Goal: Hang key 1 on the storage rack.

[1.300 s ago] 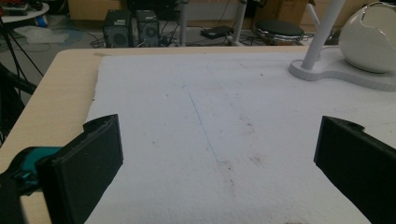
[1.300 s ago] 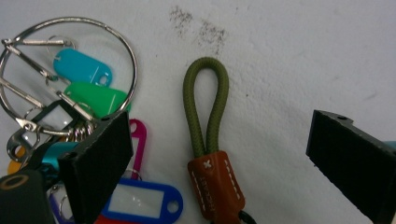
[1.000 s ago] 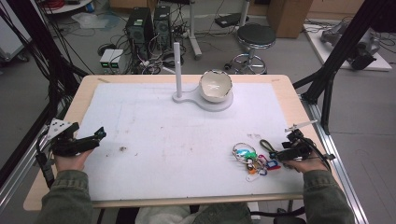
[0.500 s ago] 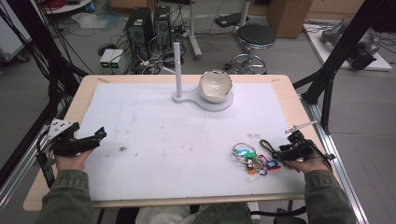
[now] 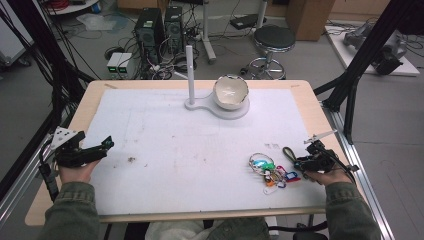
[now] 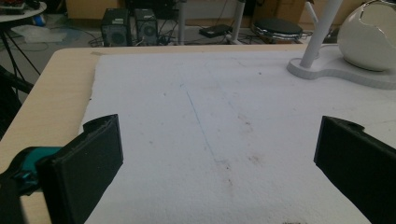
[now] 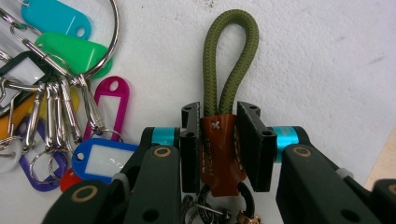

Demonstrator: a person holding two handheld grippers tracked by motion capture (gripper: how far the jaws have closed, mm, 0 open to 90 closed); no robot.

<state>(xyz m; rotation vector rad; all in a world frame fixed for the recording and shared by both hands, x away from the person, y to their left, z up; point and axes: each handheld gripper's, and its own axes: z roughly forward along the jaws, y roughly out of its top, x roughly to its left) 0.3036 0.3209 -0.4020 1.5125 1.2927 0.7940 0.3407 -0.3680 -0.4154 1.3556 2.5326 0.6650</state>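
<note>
- Table (image 5: 90, 100): light wooden top covered by a white mat (image 5: 165, 150); faint dark marks lie on the mat's left part.
- Left gripper (image 5: 100, 147): held in the person's left hand (image 5: 75, 172) at the left edge of the mat, pointing toward the table's middle. In the left gripper view its jaws stand wide apart, released, with bare mat between them.
- Right gripper (image 7: 219, 140): held in the person's right hand (image 5: 327, 176) near the mat's right front corner. Its jaws are clenched on the brown leather tab (image 7: 219, 154) of a key strap.
- Key strap: an olive cord loop (image 7: 231, 60) rises from the leather tab past the jaw tips and lies on the mat; metal rings hang below the tab.
- Bunch of key tags (image 7: 60, 107): plastic tags in cyan, green, magenta, blue, yellow and purple, joined by clips to a large metal ring (image 5: 260, 161), just left of the right gripper in the high view.
- White stand (image 5: 220, 107): flat base at the far middle of the mat, bearing an upright post (image 5: 190, 70) and a rounded white bowl (image 5: 231, 92).
</note>
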